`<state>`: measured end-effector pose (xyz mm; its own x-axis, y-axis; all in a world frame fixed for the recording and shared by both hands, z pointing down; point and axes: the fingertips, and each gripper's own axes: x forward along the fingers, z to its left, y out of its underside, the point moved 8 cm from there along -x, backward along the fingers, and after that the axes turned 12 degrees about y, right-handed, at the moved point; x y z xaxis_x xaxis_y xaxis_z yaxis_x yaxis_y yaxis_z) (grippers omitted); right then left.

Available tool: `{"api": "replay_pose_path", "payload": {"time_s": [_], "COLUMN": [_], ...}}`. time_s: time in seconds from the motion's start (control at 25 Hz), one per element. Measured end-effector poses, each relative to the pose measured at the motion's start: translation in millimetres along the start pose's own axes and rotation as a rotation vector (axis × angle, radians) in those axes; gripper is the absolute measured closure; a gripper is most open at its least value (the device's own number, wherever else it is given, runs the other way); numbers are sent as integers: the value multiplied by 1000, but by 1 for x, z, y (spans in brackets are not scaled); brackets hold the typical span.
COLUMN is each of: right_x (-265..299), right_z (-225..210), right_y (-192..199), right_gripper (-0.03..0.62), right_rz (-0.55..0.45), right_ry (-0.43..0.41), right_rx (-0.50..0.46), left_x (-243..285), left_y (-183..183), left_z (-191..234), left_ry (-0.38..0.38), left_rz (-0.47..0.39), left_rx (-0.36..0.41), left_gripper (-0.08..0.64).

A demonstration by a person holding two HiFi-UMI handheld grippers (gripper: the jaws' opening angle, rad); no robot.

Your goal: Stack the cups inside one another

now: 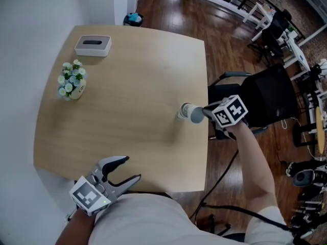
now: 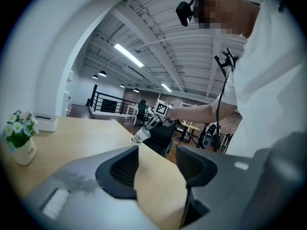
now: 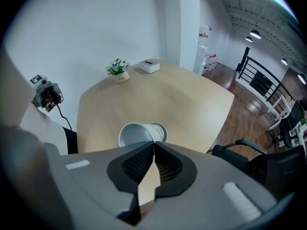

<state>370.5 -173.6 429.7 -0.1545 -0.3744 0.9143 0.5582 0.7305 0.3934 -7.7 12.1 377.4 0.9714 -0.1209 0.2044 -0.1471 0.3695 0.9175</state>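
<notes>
Cup (image 3: 141,134): its rim wall is pinched between the right gripper's (image 3: 153,146) closed jaws, tilted, base pointing away over the table (image 3: 158,95). It looks light, thin-walled and easily crushed, so a gentle pinch at the rim suits it. The left gripper (image 2: 157,153), well away from the cup, gapes wide and empty.

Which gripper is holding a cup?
The right gripper: its jaws are shut on the rim of a tilted white cup. The left gripper is open, with nothing between its jaws.
</notes>
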Motion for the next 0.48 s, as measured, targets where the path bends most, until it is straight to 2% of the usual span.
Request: {"api": "replay_pose_path", "payload": {"time_s": [0.48], "right_x": [12], "right_z": [-4], "right_y": [-4], "right_gripper": [575], "right_rz": [4], "right_ry": [-47], "right_rx": [-16], "left_x": [10], "left_y": [-4], "left_z": [5], "left_ry": [-12], "left_rz": [8], "left_rx": [-13], "left_gripper": [307]}}
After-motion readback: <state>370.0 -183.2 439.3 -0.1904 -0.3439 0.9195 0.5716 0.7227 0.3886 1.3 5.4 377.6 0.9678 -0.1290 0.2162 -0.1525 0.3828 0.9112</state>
